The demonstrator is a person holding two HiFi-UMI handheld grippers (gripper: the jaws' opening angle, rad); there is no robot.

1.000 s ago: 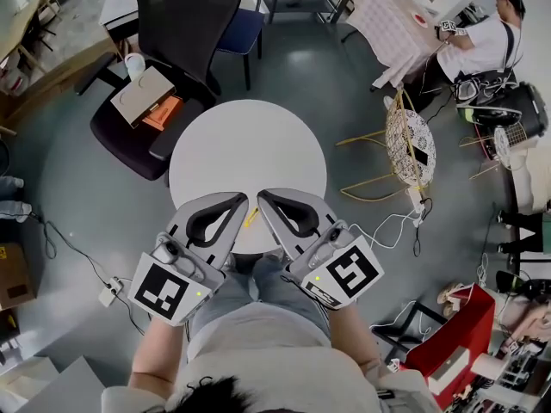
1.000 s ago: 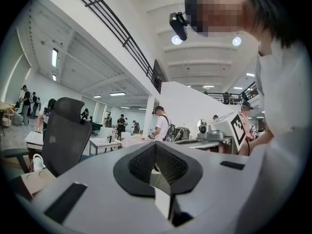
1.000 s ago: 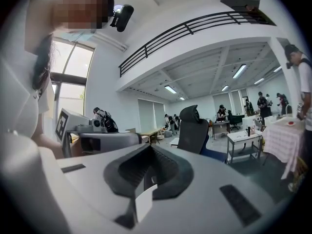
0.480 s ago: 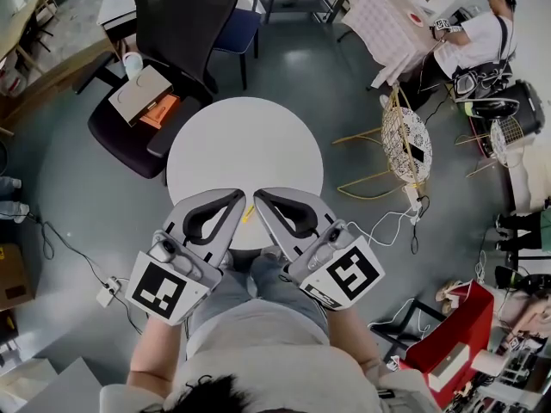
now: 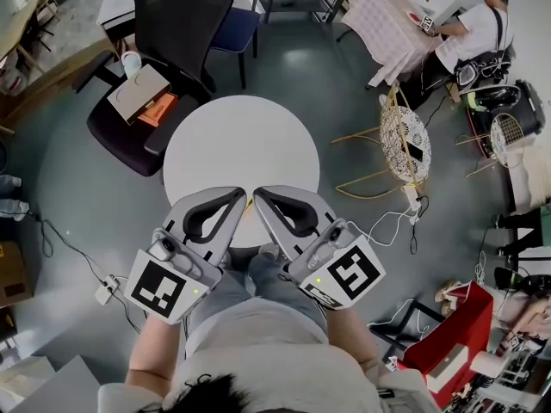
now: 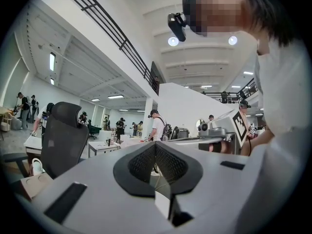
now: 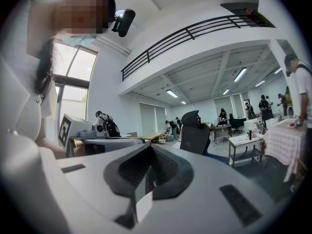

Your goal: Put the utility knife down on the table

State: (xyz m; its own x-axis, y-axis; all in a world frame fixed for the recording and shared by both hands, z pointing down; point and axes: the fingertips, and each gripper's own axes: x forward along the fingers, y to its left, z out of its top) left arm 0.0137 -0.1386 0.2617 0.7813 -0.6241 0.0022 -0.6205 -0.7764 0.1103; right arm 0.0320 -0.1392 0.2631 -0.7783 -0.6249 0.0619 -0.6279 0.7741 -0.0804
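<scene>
Knife (image 5: 250,204) lies slanting far-right on the surface (image 5: 241,144), between left tool (image 5: 240,200) and right tool (image 5: 259,195). Both are closed, empty.

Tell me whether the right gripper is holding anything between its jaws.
No. In the right gripper view the right gripper has its jaws pressed together with nothing between them.

Our head camera looks steeply down on the round worktop (image 5: 241,136), the left gripper (image 5: 241,198) and right gripper (image 5: 258,194) close beneath us at 6 o'clock. Each gripper camera rides just behind its own jaws, looking along them and tilted upward. All three views share the black office chair (image 5: 181,15).
</scene>
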